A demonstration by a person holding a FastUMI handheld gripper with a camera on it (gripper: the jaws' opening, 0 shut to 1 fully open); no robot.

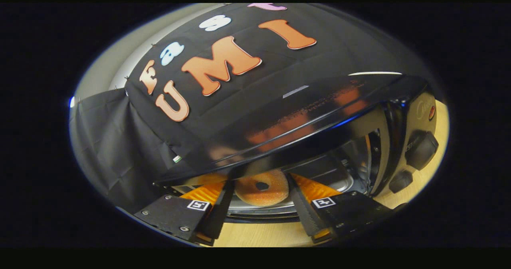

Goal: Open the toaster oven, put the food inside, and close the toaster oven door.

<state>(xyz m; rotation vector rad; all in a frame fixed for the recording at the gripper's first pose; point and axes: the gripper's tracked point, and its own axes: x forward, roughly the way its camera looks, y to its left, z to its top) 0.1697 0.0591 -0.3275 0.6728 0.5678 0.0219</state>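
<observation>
A black toaster oven [303,113] stands just ahead of me, seen tilted, with its glossy top above the fingers and its metal-lined cavity open toward me. A sugared ring donut [261,188] lies low in the mouth of the cavity, over a metal tray [255,210]. My gripper [260,181] reaches into the opening. The donut fills the gap between its two black fingers, and both inner pads touch its sides. The oven door is hidden from me.
The oven's control panel is beyond the right finger, with a large knob [422,149], a smaller knob [400,181] and a red light [432,112]. A light wooden table [259,235] shows under the fingers. Black cloth hangs behind and to the left.
</observation>
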